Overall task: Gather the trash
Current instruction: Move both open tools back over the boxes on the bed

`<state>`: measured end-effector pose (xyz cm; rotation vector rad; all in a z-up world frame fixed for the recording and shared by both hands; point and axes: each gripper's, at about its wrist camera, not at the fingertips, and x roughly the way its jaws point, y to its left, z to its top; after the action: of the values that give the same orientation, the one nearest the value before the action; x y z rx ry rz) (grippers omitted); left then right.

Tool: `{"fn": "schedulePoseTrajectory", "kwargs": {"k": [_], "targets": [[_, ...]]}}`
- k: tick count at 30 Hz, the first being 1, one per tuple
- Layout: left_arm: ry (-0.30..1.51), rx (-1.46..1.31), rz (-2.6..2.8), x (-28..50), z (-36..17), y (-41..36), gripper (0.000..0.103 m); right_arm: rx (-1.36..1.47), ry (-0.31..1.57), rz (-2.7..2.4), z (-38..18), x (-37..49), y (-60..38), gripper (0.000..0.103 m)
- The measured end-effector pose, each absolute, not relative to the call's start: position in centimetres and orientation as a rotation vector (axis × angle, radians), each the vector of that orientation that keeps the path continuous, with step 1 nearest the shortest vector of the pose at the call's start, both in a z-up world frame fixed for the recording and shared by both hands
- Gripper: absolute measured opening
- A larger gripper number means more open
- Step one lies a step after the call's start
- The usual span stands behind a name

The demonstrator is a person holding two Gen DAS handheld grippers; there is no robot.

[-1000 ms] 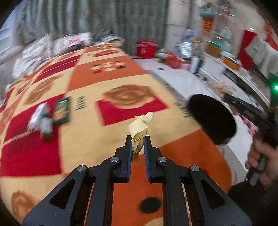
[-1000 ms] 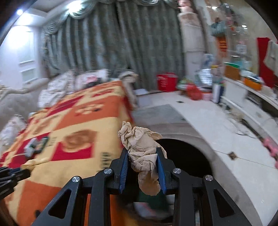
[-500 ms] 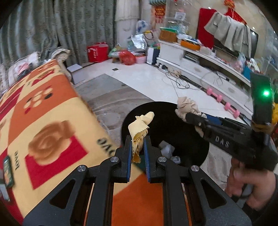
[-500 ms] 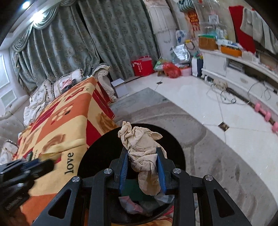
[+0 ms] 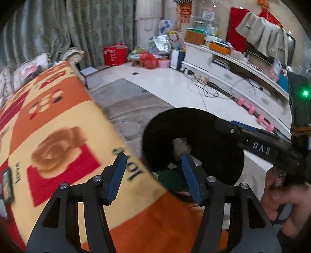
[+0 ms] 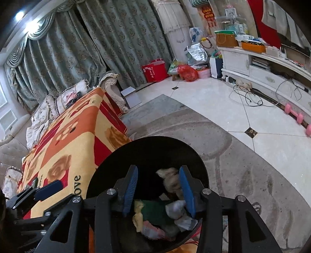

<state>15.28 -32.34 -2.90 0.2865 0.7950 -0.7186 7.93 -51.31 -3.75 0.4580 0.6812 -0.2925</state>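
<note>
A ceiling lamp is glaring at upper left; the blanket is blurring, and the edges are bending darkly.

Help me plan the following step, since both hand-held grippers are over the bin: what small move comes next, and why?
Probably draw both back toward the blanket for more trash. The left hand-held gripper and right hand-held gripper are opening with nothing pinched; a crumpled tissue appears to be dropping into the black bin, and a green packet remains on the blanket.
</note>
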Motion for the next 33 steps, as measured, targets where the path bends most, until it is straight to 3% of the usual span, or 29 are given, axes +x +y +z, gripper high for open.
{"fn": "schedulePoseTrajectory", "kwargs": {"k": [11,21,33], "targets": [[0.743,0.236,-0.391,13.7,-2.3,-13.8,0.058,0.41,0.642,0.001,-1.5,9.9,-43.0,0.045],[0.765,0.076,-0.012,14.9,-4.4,5.1,0.058,0.352,0.756,0.4,-1.3,13.3,-22.8,0.047],[0.868,-0.1,0.028,15.6,-7.6,9.5,0.058,0.227,0.899,0.53,-5.1,22.4,-9.5,0.048]]}}
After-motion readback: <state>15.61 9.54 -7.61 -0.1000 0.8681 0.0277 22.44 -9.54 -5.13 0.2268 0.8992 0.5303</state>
